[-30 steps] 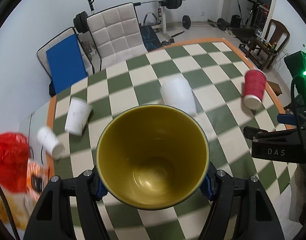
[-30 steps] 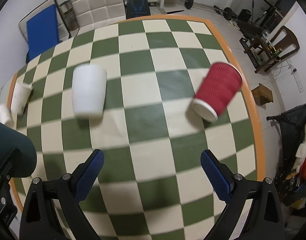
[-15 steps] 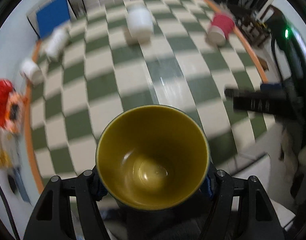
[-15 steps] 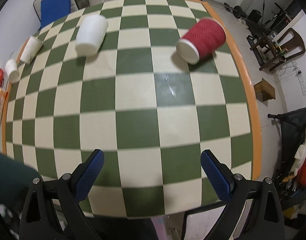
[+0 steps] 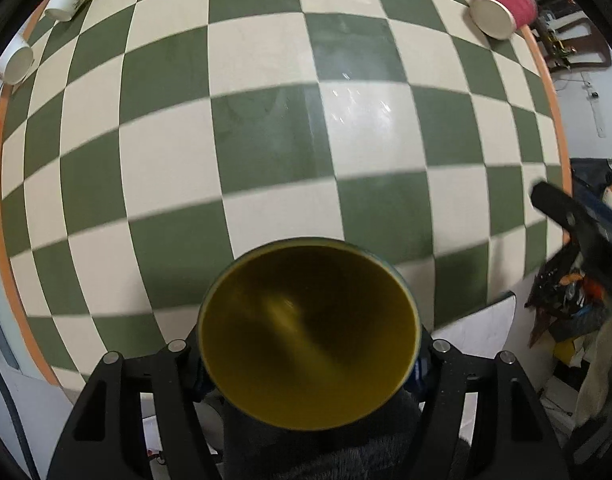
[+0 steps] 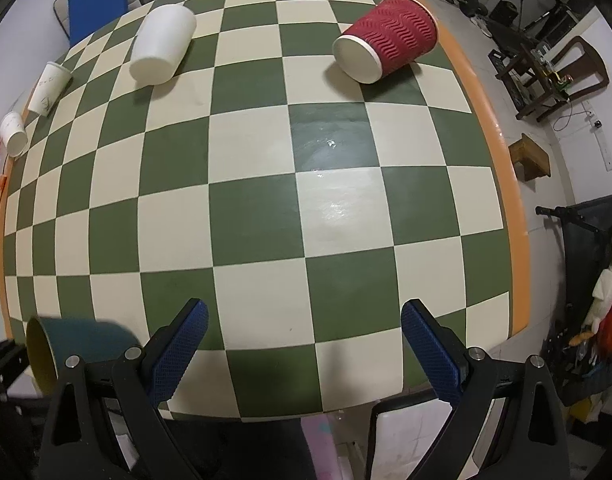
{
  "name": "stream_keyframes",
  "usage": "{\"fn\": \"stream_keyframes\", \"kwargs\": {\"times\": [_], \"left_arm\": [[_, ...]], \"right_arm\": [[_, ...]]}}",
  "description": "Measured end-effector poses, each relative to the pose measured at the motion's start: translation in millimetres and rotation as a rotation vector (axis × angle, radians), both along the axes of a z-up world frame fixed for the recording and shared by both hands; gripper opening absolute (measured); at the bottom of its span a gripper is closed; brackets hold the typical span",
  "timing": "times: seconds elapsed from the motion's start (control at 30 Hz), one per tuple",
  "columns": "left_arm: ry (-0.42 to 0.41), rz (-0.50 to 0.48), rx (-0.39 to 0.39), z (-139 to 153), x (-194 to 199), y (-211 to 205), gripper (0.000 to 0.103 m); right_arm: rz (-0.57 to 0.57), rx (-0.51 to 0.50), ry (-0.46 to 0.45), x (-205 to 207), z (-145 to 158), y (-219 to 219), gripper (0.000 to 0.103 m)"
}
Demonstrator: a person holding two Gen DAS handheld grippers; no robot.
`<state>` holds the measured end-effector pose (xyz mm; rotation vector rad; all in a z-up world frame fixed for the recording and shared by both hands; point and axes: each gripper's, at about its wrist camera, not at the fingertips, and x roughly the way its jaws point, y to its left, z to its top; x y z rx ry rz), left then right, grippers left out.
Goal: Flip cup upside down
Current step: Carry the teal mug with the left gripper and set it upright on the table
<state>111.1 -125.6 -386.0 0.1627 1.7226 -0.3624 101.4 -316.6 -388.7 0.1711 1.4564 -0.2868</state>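
Observation:
My left gripper (image 5: 309,354) is shut on a dark teal cup (image 5: 309,334) with a mustard-yellow inside. Its open mouth faces the camera and tilts down toward the near edge of the green-and-cream checkered table (image 5: 266,140). The same cup (image 6: 72,344) shows at the lower left of the right wrist view, on its side in the air. My right gripper (image 6: 302,344) is open and empty above the table's near edge. It also shows at the right edge of the left wrist view (image 5: 577,228).
A red ribbed paper cup (image 6: 385,38) lies on its side at the far right. A large white cup (image 6: 162,48) lies at the far middle. Two small white paper cups (image 6: 48,88) (image 6: 13,134) lie by the left edge. Chairs and gym gear stand beyond.
My left gripper has pitched the cup forward and down, so its view swung from the room to the tabletop. My right gripper drew back toward the table's near edge.

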Motion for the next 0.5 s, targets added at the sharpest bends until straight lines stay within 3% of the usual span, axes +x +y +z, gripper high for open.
{"fn": "stream_keyframes", "kwargs": {"times": [0.27, 0.5], "left_arm": [[-0.036, 0.01, 0.004, -12.2, 45.5, -16.8, 0.067], [-0.034, 0.036, 0.039, -26.3, 57.7, -20.9, 0.067]], "right_arm": [[-0.03, -0.015, 0.007, 16.1, -1.6, -6.3, 0.099], [-0.032, -0.033, 0.006, 28.0, 2.4, -9.3, 0.099]]}}
